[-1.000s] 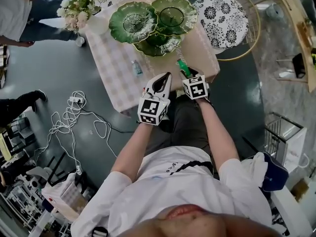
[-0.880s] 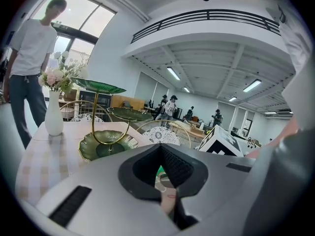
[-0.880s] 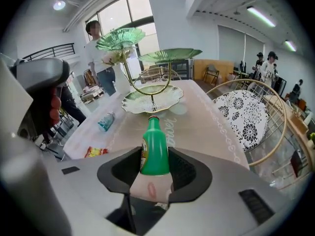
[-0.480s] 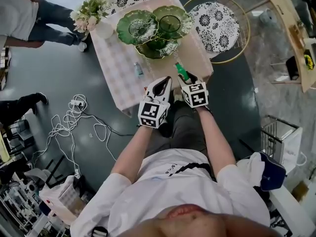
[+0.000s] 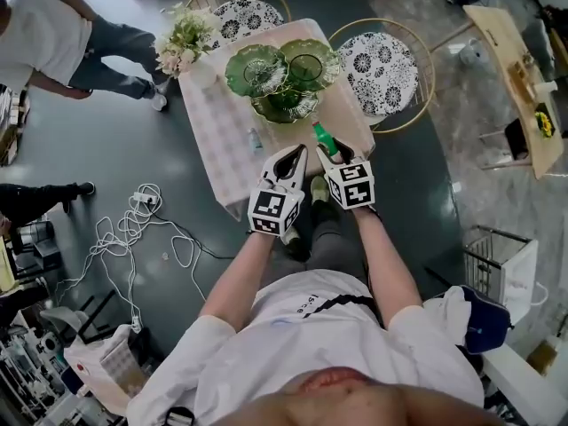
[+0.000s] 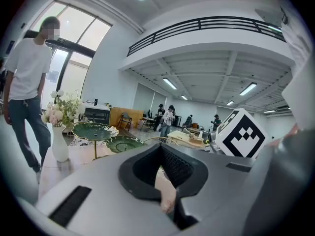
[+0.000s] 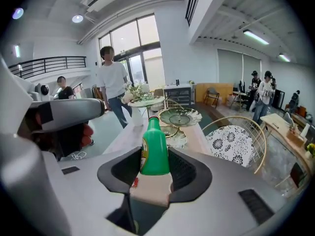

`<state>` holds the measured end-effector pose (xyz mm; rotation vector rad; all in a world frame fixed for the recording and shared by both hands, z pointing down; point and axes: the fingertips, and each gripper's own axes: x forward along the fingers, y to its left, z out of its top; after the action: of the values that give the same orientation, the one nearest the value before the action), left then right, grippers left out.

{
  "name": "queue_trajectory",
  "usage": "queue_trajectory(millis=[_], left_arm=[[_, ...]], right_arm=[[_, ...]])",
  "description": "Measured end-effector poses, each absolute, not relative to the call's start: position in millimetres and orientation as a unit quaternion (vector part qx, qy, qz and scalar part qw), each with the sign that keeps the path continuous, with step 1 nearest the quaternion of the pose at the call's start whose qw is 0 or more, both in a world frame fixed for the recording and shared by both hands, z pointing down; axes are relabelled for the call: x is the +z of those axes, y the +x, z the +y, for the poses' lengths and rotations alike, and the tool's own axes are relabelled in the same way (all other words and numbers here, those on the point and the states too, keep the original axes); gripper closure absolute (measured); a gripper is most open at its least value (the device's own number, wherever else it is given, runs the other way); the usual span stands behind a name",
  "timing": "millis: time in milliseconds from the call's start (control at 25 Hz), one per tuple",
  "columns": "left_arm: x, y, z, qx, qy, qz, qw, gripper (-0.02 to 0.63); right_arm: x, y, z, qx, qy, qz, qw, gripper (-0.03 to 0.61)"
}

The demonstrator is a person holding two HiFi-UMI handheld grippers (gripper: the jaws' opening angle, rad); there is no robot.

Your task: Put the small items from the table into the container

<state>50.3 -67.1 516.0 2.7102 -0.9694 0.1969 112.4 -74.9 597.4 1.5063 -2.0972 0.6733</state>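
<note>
A green bottle [image 5: 323,138] with a label stands upright between the jaws of my right gripper [image 5: 333,153], which is shut on it above the table's near edge. The right gripper view shows the bottle [image 7: 155,149] pinched low on its body by that gripper [image 7: 155,167]. My left gripper [image 5: 291,156] hangs just left of it, jaws closed to a thin slit with nothing seen in them [image 6: 162,173]. A small clear bottle [image 5: 255,138] lies on the pink checked table [image 5: 222,122]. The green leaf-shaped tiered dishes [image 5: 282,71] stand at the table's far end.
A vase of flowers [image 5: 188,43] stands at the table's far left corner. Two round chairs with patterned cushions [image 5: 382,60] sit beyond and right of the table. Cables [image 5: 133,220] lie on the floor to the left, and a person [image 5: 53,34] stands at the upper left.
Both grippers have risen away from the table, the right one carrying the green bottle. The table now looks smaller and farther below.
</note>
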Motion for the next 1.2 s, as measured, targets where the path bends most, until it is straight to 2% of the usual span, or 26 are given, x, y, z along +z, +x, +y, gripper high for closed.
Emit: queue_trajectory(millis=[320, 760, 1200], left_arm=[[469, 42, -77, 0.045, 0.929, -0.351, 0.107, 0.607], [442, 30, -119, 0.036, 0.916, -0.389, 0.088, 0.607], [446, 3, -176, 0.040, 0.882, -0.460, 0.093, 0.607]], right_arm=[[536, 100, -88, 0.207, 0.546, -0.783, 0.213, 0.399], [499, 81, -143, 0.174, 0.513, -0.817, 0.200, 0.399], [504, 53, -227, 0.127, 0.435, -0.858, 0.243, 0.399]])
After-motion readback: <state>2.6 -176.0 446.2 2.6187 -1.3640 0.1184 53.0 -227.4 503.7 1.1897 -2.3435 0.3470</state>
